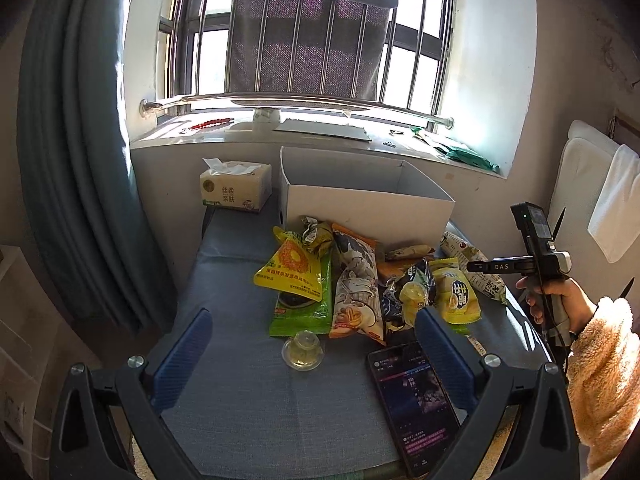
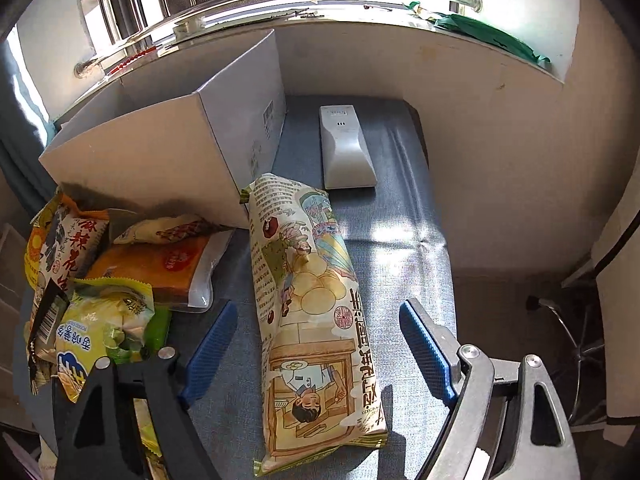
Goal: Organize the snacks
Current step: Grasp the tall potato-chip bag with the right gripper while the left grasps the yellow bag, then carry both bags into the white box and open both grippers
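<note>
A long cream snack bag (image 2: 316,300) lies on the blue-grey table (image 2: 400,208), right of the white open cardboard box (image 2: 160,152). My right gripper (image 2: 319,307) is open and straddles this bag, with a gap to each blue pad. Several more snack bags are heaped in front of the box (image 1: 360,200): a yellow one (image 1: 292,268), a green one (image 1: 304,312), an orange-and-white one (image 1: 356,292) and a yellow chips bag (image 1: 456,292). My left gripper (image 1: 313,315) is open and empty, just short of the heap, above a small clear jelly cup (image 1: 303,354).
A phone (image 1: 416,404) with its screen lit lies near the table's front edge. A tissue pack (image 1: 236,188) stands left of the box and a white remote (image 2: 346,148) lies behind the long bag. A sleeved hand (image 1: 560,300) holds the right gripper. The windowsill runs behind.
</note>
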Tool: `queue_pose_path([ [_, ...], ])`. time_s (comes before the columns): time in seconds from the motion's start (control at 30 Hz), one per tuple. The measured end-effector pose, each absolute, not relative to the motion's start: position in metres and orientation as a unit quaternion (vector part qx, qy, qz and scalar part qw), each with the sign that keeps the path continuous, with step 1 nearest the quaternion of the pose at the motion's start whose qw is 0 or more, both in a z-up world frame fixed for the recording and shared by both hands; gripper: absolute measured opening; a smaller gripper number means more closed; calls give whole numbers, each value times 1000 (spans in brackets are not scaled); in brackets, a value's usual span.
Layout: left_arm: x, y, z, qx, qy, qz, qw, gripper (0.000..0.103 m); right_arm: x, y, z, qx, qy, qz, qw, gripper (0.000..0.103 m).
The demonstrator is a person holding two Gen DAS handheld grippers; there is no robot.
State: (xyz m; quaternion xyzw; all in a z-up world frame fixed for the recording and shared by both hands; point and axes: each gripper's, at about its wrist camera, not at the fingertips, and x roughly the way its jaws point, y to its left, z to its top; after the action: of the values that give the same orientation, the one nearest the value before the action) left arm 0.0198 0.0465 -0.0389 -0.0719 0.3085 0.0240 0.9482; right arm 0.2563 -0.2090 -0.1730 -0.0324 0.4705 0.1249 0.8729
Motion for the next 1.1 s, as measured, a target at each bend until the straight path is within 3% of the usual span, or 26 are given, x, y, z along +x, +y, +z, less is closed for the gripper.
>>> queue_pose_path([
  [0.03, 22, 48, -40, -73, 311, 23, 947, 103, 260, -208, -180, -35, 482, 127, 866, 67],
  [0.13, 26, 52, -45, -75, 316, 20, 946, 103, 261, -205, -189, -23, 494, 155, 855, 48],
  [0.23, 32, 56, -50, -76, 320, 10, 944, 103, 253, -201, -185, -37, 485, 154, 860, 39],
  [0.57, 139, 100, -92, -87, 392, -23, 916, 101, 183, -233, -122, 43, 425, 148, 892, 38],
  [0.63, 172, 107, -107, -96, 422, -33, 901, 89, 163, -235, -110, 58, 407, 152, 899, 38],
  [0.87, 229, 99, -147, -62, 476, -41, 876, 70, 118, -236, -100, 106, 380, 175, 902, 38],
  [1.0, 229, 90, -144, -51, 467, -51, 881, 40, 114, -231, -108, 106, 387, 180, 898, 38],
  [1.1, 224, 87, -138, -33, 461, -41, 886, 31, 114, -226, -113, 110, 392, 189, 893, 38],
])
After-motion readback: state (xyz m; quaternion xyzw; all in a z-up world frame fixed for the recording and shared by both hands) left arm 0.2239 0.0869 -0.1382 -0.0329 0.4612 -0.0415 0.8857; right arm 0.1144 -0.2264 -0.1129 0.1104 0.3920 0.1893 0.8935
